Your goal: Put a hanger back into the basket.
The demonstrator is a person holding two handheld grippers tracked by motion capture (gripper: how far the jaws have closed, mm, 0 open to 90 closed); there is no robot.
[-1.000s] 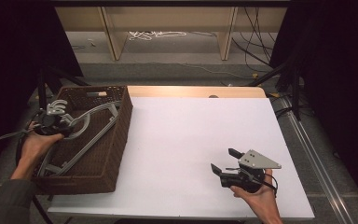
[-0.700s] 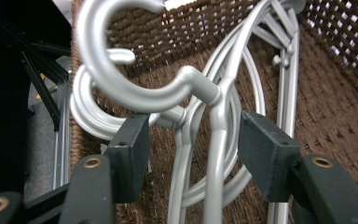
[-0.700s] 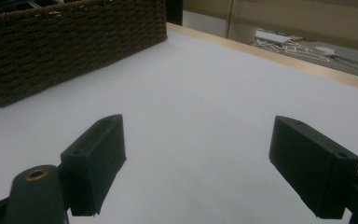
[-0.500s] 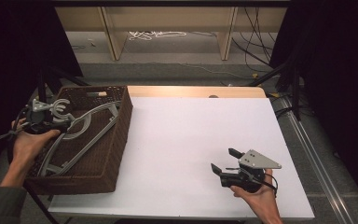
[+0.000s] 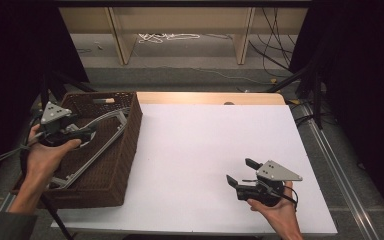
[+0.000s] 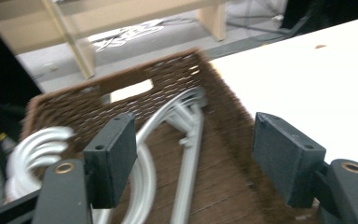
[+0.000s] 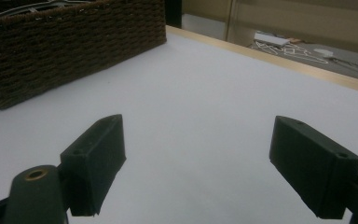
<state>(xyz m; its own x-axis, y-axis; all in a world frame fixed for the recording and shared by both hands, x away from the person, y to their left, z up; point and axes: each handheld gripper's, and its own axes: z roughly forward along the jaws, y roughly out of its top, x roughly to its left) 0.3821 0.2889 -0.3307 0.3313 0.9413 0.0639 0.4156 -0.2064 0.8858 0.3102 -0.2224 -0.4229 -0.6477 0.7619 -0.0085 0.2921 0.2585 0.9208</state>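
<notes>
Wicker basket [image 5: 115, 165] holds grey hangers [image 6: 186, 140] lying lengthwise directly ahead of the spread-jawed left gripper [image 6: 193, 158]; right gripper [image 5: 240, 175], likewise spread and empty, sits well apart.

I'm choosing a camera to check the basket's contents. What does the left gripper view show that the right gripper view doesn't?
Left gripper view: the inside of the basket, with white hangers lying in it, between the open left tongs. Right gripper view: the basket's outer wall, seen from low over the table past the open right tongs. Both: the wicker basket and the white table.
</notes>
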